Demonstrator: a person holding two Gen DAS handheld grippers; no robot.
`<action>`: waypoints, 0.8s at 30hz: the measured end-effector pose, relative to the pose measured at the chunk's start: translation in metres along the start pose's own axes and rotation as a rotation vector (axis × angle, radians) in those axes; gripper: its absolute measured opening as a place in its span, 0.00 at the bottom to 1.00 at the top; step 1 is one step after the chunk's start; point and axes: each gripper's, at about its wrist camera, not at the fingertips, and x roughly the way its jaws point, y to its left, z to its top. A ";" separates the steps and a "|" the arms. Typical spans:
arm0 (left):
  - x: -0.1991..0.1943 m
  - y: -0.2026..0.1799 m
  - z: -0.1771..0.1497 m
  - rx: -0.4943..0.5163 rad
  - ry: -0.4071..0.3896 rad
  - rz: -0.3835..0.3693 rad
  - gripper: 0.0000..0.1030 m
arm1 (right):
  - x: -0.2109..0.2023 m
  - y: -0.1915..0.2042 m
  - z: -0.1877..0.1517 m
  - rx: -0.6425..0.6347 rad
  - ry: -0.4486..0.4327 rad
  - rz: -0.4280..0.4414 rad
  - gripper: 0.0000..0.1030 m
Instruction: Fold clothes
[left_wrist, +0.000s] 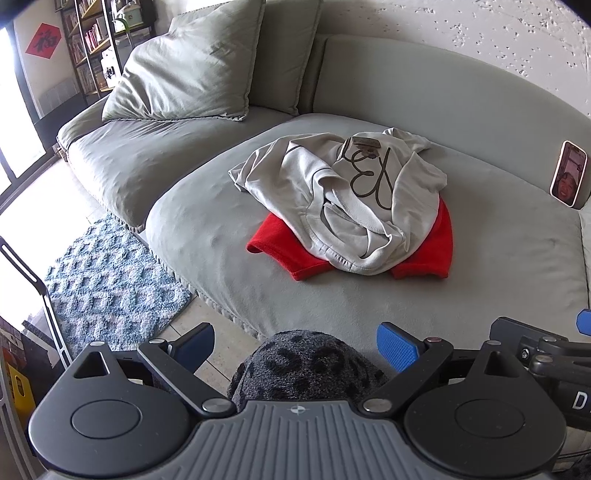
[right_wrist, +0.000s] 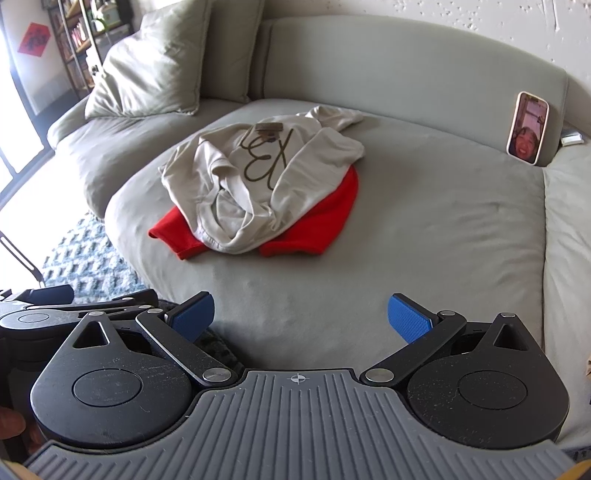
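Left gripper (left_wrist: 295, 350) and right gripper (right_wrist: 301, 318), both with jaws spread wide and nothing between the blue pads; we see them held low at the near edge of the sofa (left_wrist: 369, 306), well apart from the clothes. In the left wrist view a dark spotted fleece shape (left_wrist: 306, 365) sits just behind the left gripper; we cannot tell whether it is a garment or part of the person's clothing.

Reading left to right across the scene: a blue patterned rug (left_wrist: 110, 280) on the floor beside the sofa; a large grey cushion (left_wrist: 188, 62) leaning against the backrest; then, near the middle of the seat, the pile to be folded. The beige sweatshirt (left_wrist: 343, 195), printed with a dark looping design, lies crumpled, its sleeves bunched and its hem rolled over. It rests on top of a red garment (left_wrist: 288, 251), of which only the near edges and the right side show. Further right, a phone (left_wrist: 569, 173) stands propped against the backrest, apart from the pile.

We judge the task as not yet begun: neither garment is laid flat, no crease is set, no folded stack is visible. Both pieces remain to be separated, spread and folded.
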 end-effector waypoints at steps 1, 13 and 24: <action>0.000 0.000 0.000 0.001 0.000 0.000 0.92 | 0.000 0.000 0.000 0.001 0.000 0.000 1.00; 0.001 -0.003 0.001 0.004 0.000 0.004 0.92 | 0.000 -0.002 0.000 0.006 0.001 -0.001 1.00; 0.002 -0.003 0.001 0.001 0.001 0.003 0.92 | 0.001 -0.001 0.000 0.006 0.000 -0.002 1.00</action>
